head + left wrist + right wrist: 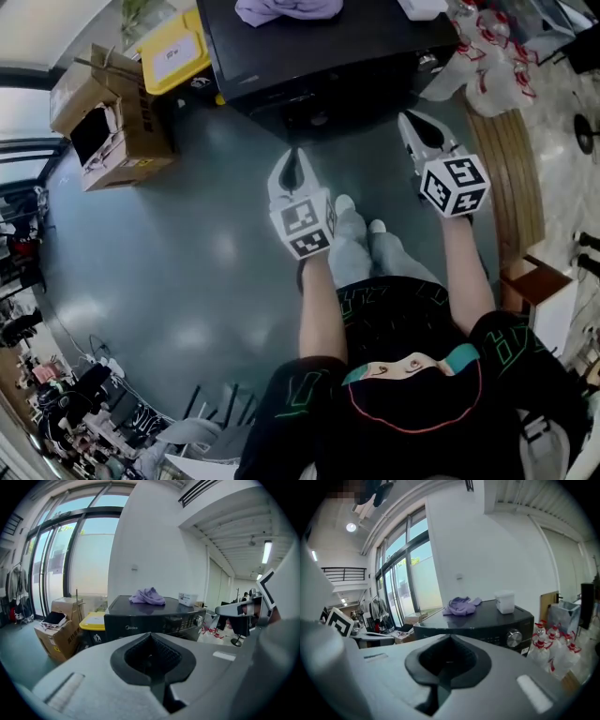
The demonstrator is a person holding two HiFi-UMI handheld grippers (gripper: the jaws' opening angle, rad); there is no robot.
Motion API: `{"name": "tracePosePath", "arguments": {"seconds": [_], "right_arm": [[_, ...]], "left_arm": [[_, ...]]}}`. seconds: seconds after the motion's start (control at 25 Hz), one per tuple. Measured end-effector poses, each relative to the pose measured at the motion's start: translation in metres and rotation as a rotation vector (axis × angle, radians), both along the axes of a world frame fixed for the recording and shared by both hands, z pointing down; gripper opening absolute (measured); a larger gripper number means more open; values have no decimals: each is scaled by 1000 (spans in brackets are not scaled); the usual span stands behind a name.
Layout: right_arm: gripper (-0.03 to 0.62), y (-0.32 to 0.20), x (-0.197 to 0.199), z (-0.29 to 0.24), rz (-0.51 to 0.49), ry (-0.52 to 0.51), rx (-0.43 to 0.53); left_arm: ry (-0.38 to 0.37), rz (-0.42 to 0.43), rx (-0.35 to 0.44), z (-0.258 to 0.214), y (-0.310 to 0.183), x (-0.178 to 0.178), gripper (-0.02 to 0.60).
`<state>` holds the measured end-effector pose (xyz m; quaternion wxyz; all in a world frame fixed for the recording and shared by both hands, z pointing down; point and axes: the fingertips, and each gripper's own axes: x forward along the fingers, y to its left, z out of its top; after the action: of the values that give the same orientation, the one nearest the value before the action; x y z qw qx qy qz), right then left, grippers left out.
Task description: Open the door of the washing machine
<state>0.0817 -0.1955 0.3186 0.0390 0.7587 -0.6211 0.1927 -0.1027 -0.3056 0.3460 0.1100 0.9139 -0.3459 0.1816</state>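
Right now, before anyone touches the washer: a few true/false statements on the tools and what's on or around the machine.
1. The left tool and right tool are both shut and empty. True.
2. A purple cloth lies on top of the washing machine. True.
3. The left tool is clamped on the washing machine. False: it is clear of the machine and holds nothing.
4. The yellow bin stands on the machine's top. False: it stands on the floor beside it.
5. A white box sits on the machine's top. True.
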Motion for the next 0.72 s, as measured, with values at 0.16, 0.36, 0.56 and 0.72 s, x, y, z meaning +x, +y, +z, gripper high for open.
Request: {"name": "tracePosePath", "arguments": {"seconds": [0.16, 0.36, 0.56, 0.72], "right_arm": [[3, -25, 4, 19, -35, 31, -62], [3, -61, 18, 42, -61, 105, -143], [3, -71, 9, 70, -164, 147, -229], [3, -88, 6, 98, -260, 188, -297]], "left_arm": [[-38, 44, -26, 30, -21, 14, 11], [-48, 163, -54, 62, -42, 55, 11], [-90, 201, -108, 97, -37, 60, 11], [-135, 199, -142, 131, -45, 56, 11]]}}
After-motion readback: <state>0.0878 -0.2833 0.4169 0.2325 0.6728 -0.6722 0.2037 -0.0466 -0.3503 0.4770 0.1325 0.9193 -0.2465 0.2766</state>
